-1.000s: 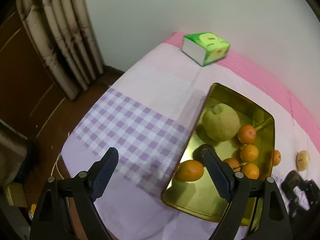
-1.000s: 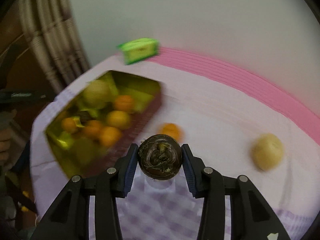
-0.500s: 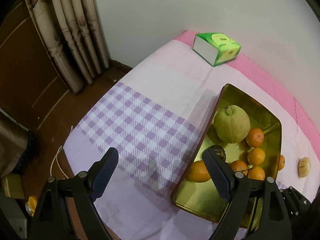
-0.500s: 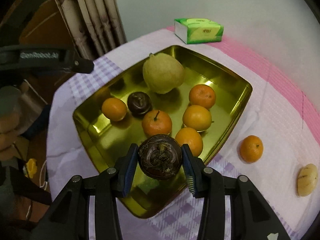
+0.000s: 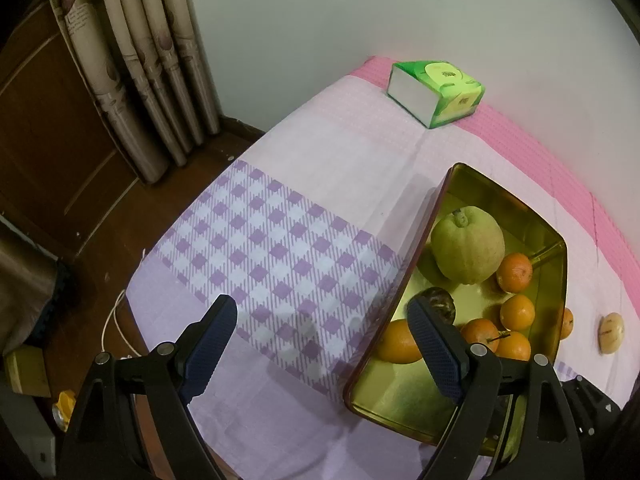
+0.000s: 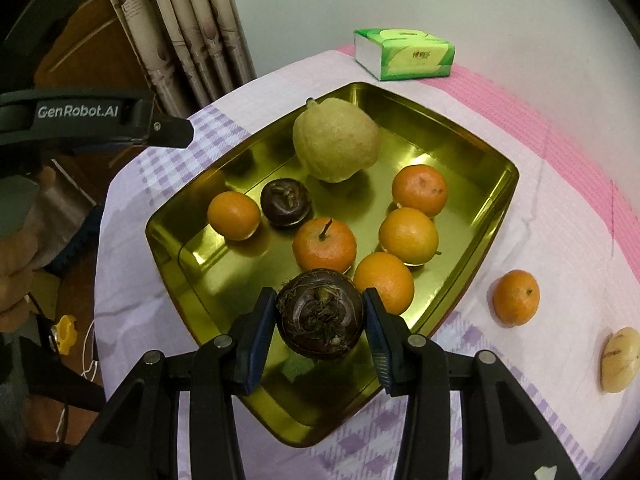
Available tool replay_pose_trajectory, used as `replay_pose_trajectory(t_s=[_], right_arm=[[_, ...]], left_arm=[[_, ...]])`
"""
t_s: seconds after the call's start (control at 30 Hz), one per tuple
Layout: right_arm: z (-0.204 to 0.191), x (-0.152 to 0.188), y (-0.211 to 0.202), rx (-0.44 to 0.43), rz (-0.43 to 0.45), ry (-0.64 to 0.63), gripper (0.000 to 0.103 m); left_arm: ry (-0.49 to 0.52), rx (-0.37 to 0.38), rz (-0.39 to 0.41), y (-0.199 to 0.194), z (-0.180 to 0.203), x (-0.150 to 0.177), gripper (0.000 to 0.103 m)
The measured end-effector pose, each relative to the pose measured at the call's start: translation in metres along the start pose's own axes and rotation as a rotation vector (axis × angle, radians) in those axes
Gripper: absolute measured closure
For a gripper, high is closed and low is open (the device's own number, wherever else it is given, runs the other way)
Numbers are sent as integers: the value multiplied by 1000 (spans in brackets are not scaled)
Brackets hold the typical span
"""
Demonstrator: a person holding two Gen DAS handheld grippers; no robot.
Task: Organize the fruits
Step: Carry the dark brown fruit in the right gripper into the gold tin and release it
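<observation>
Five oranges (image 6: pixel 408 235), a pear (image 6: pixel 335 145), one dark fruit (image 6: pixel 286 201) fill the tray (image 6: pixel 460 292).

The left tool (image 5: pixel 320 336) hangs over the bench (image 5: pixel 360 152) with its jaws wide apart and nothing between them. Under it lies the purple checked part of the cloth (image 5: pixel 280 256). A golden tray (image 5: pixel 400 396) sits toward the right edge and holds a big green pear (image 5: pixel 468 250), several oranges (image 5: pixel 516 273) and one dark round fruit (image 5: pixel 440 300). A pale fruit (image 5: pixel 611 332) lies on the cloth beyond the tray. A green tissue pack (image 5: pixel 436 92) stands near the far edge by the wall.
</observation>
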State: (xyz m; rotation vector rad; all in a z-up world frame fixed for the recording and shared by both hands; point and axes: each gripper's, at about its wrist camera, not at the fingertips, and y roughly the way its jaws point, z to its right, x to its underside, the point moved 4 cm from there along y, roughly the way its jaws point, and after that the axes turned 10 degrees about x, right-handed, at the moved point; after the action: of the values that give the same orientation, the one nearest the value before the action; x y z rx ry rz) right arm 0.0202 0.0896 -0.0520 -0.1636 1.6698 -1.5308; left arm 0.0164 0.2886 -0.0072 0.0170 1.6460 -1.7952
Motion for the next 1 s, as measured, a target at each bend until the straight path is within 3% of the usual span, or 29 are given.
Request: replay_pose_trajectory(t_s=[0.7, 1.0], right_arm=[[1, 2, 3, 6, -2, 14, 61], [7, 2, -9, -4, 31, 43, 50]], left_arm=[[2, 1, -6, 2, 0, 2, 16], [10, 2, -6, 4, 3, 3, 16]])
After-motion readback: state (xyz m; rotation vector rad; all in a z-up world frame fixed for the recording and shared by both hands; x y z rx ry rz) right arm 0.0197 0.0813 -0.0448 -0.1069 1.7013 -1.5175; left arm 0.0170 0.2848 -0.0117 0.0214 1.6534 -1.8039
